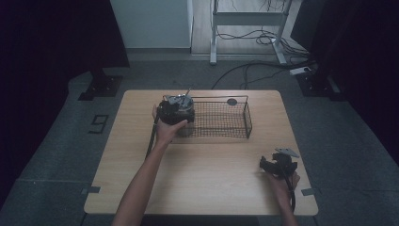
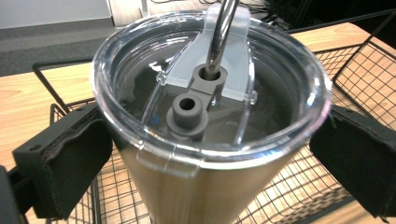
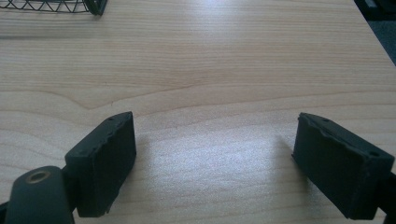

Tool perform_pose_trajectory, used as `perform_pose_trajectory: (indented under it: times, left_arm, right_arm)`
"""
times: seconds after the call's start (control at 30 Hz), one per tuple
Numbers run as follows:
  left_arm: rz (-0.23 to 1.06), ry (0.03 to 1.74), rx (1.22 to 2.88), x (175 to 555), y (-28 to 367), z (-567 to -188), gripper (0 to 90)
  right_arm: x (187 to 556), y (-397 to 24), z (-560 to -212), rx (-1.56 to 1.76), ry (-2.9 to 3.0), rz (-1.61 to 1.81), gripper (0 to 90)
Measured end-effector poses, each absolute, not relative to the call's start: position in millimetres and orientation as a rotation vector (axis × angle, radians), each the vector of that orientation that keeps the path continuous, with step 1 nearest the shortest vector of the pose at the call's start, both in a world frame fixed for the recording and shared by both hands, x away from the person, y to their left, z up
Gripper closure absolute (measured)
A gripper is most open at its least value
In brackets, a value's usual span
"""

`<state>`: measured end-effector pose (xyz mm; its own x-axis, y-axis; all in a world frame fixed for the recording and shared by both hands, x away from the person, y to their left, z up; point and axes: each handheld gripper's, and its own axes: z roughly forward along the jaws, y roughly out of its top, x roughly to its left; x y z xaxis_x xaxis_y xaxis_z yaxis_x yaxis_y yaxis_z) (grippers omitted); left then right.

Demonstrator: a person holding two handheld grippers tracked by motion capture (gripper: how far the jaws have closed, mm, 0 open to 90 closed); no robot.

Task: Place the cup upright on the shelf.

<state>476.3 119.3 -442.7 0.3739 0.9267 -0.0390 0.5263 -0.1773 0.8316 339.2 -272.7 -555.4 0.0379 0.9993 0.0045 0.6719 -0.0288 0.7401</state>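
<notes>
Steel tumbler point(image 2: 205, 140) is set upright in the wire basket's point(image 1: 247, 117) left end; left gripper point(image 2: 205, 154) is released around it, right gripper point(image 3: 215, 163) released, idle; withdrawal remains.

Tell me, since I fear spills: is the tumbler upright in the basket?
Upright: the tumbler stands in the wire basket, clear lid facing up, metal straw rising from it.

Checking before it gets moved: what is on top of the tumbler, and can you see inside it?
A clear lid covers the tumbler, and a metal straw goes through one grey lid hole. Reflections hide the contents.
</notes>
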Motion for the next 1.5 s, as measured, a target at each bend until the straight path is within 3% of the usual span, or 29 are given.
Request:
perform_pose_trajectory:
  times: [0.3, 0.8, 1.5]
  left_arm:
    - [0.660, 1.206, 1.817, 451, 129, -432, 0.0]
    - [0.574, 1.125, 1.880, 402, 146, -431, 0.6]
    - [0.518, 1.120, 1.889, 335, 184, -476, 2.1]
  right_arm:
    - [339, -273, -555, 1.758, 1.691, 0.753, 12.9]
    - [339, -272, -555, 1.761, 1.689, 0.751, 13.0]
    - [339, -272, -555, 1.761, 1.686, 0.750, 13.1]
